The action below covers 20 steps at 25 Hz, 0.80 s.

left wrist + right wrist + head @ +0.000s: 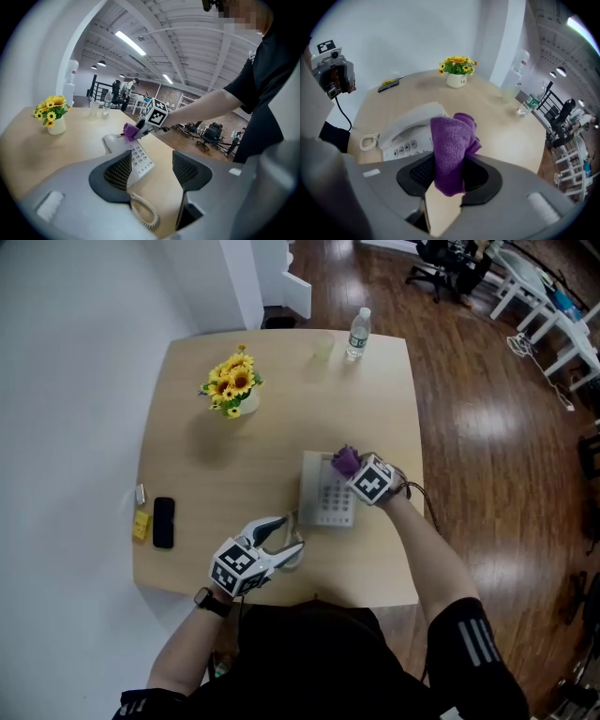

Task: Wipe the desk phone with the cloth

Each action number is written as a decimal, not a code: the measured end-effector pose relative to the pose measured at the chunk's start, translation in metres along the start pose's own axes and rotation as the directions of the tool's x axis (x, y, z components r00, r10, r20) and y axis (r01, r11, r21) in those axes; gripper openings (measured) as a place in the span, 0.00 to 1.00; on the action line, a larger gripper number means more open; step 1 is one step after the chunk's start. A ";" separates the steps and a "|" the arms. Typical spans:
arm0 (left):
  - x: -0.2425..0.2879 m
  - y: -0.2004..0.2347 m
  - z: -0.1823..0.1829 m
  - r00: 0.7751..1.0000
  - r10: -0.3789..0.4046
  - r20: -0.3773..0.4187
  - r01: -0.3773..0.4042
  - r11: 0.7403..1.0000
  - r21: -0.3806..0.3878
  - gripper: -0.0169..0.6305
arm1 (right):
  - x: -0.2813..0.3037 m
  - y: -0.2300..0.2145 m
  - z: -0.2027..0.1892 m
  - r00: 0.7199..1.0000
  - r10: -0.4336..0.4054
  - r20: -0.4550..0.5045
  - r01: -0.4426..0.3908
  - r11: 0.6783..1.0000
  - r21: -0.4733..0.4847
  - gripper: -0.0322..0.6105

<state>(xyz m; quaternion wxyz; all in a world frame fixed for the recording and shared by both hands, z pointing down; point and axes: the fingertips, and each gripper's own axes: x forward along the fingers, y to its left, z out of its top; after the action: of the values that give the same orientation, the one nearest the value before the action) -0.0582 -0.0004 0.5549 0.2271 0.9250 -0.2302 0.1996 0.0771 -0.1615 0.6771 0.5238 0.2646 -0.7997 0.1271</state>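
Observation:
A white desk phone (328, 491) lies on the wooden table (281, 381), with its coiled cord (143, 213) trailing toward me. My right gripper (354, 468) is shut on a purple cloth (452, 150), which hangs over the phone's (410, 129) far right corner. In the left gripper view the cloth (130, 130) sits above the handset end of the phone (133, 159). My left gripper (281, 538) stands open near the table's front edge, just left of the phone, with nothing between its jaws.
A pot of yellow sunflowers (232, 385) stands at the back left. A water bottle (357, 333) and a clear cup (323, 349) are at the far edge. A black mobile (163, 521), a yellow item (141, 525) and a small metal object (140, 493) lie at the left edge.

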 end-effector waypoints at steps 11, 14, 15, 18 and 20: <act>0.008 0.006 0.010 1.000 0.003 0.020 -0.003 1.000 0.007 0.44 | -0.001 0.113 -0.067 0.988 0.157 0.008 -0.158 0.987 0.041 0.28; 0.010 0.004 0.014 1.000 0.001 0.022 -0.001 1.000 0.011 0.44 | -0.003 0.144 -0.085 0.982 0.186 0.003 -0.186 0.982 0.035 0.28; 0.011 0.004 0.015 1.000 -0.001 0.022 0.001 1.000 0.012 0.44 | -0.003 0.152 -0.090 0.980 0.200 0.001 -0.200 0.979 0.039 0.28; 0.012 0.002 0.014 1.000 -0.006 0.017 0.006 1.000 0.015 0.44 | -0.009 0.164 -0.091 0.971 0.238 0.007 -0.238 0.970 0.047 0.28; 0.011 0.003 0.013 1.000 -0.005 0.015 0.005 1.000 0.015 0.44 | -0.015 0.152 -0.077 0.974 0.220 0.047 -0.222 0.974 0.049 0.28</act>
<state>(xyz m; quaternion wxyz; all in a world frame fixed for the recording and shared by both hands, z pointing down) -0.0470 -0.0131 0.5501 0.2190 0.9287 -0.2280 0.1940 0.0562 0.0058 0.7073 0.4824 0.1906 -0.8311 0.2008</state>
